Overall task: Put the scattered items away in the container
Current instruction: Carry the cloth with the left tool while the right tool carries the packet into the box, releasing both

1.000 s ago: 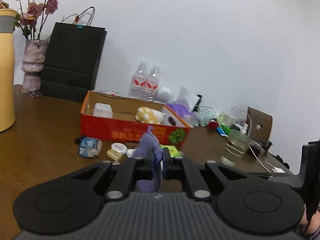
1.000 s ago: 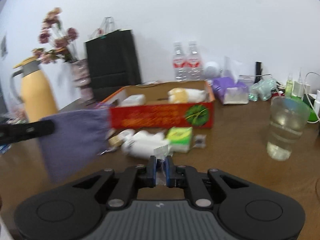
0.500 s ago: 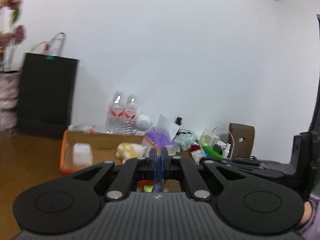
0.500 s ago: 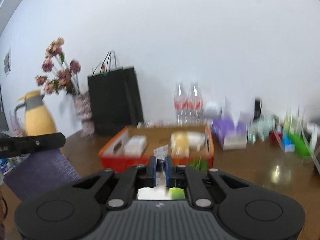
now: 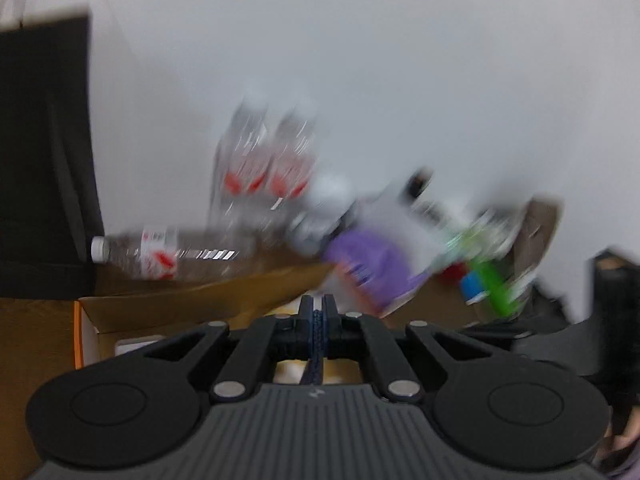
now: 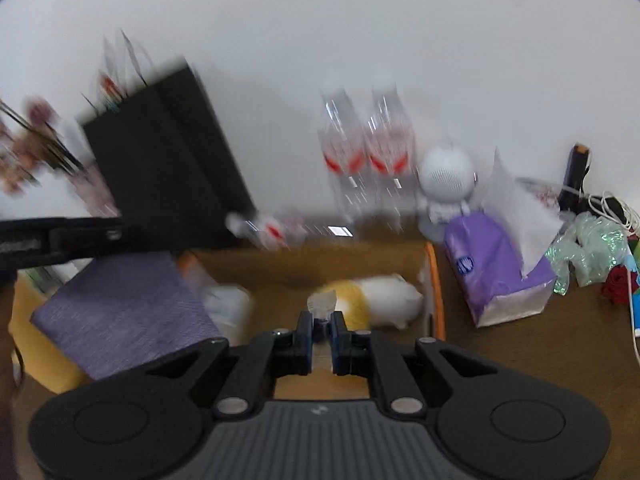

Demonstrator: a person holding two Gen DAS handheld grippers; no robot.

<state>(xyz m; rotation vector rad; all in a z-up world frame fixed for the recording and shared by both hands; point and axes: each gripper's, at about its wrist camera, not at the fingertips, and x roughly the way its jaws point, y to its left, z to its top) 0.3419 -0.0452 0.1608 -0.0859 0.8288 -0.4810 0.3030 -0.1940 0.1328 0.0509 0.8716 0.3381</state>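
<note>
Clamping a purple cloth (image 6: pixel 124 312) in left jaws and a clear wrapper (image 6: pixel 321 304) in right jaws, above cardboard box (image 6: pixel 304 268) on brown tabletop (image 6: pixel 540 344), white wall (image 6: pixel 320 40) beyond.

Box (image 6: pixel 434 280) mid-table w/ plush toy (image 6: pixel 380 300) inside; cloth (image 6: pixel 124 312) hangs over box's left end — tissue pack (image 6: pixel 496 272) right of box, two bottles (image 6: pixel 366 160) + bag (image 6: pixel 168 160) behind.
</note>
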